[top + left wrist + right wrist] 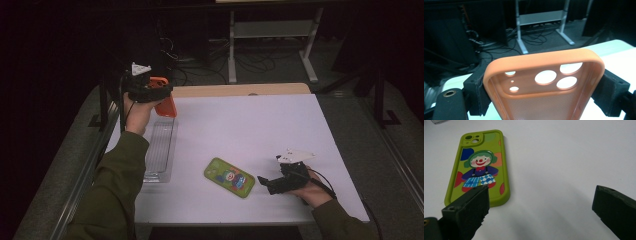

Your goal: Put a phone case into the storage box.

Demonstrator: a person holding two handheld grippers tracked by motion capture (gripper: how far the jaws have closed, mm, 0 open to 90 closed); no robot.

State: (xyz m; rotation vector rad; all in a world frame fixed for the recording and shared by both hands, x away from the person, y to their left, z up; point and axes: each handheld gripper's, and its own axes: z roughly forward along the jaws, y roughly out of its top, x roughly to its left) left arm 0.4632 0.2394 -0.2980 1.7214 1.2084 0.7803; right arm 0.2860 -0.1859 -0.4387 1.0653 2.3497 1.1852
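Aloft, orange phone case (544, 82) in left tongs (162, 95)

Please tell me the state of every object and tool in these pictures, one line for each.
Orange phone case: held up off the table, clamped by its two sides.
Left tool: shut on the orange phone case.
Green phone case: lying flat on the table, printed side up, untouched.
Right tool: open, resting beside the green phone case.
Clear tray: on the table, empty.

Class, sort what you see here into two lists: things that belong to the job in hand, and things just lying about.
In the job: orange phone case, clamped in the left tongs; green phone case, by the open right tongs.

Lying about: clear tray; metal stand; floor cables.
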